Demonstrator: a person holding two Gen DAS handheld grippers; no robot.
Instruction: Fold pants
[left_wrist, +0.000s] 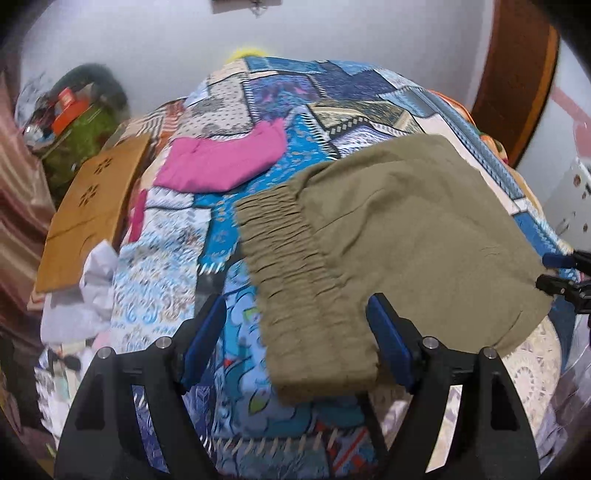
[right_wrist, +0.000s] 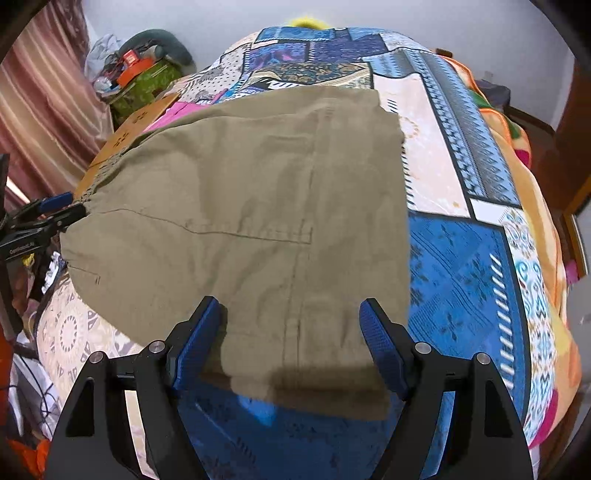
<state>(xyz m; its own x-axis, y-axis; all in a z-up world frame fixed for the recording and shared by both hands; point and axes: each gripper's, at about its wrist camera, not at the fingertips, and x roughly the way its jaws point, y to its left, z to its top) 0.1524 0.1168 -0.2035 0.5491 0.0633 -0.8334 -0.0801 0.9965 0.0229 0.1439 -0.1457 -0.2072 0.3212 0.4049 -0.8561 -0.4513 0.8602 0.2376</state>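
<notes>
Olive pants (left_wrist: 406, 229) lie folded flat on a patchwork bedspread (left_wrist: 295, 96). Their gathered elastic waistband (left_wrist: 295, 258) runs down between the fingers of my left gripper (left_wrist: 295, 301), which hovers just over it, open, pads clear of the cloth. In the right wrist view the pants (right_wrist: 258, 203) spread up the bed, and my right gripper (right_wrist: 290, 302) stands open above their near folded edge, gripping nothing. Each gripper shows in the other's view: the right gripper (left_wrist: 557, 273) by the pants' right edge, the left gripper (right_wrist: 62, 208) by the waist end.
A pink garment (left_wrist: 221, 162) lies folded farther up the bed. A brown cardboard sheet (left_wrist: 92, 206) and white cloth (left_wrist: 92, 288) sit at the bed's left side, with a cluttered green bag (left_wrist: 85, 125) behind. An orange blanket (right_wrist: 524, 177) edges the right side.
</notes>
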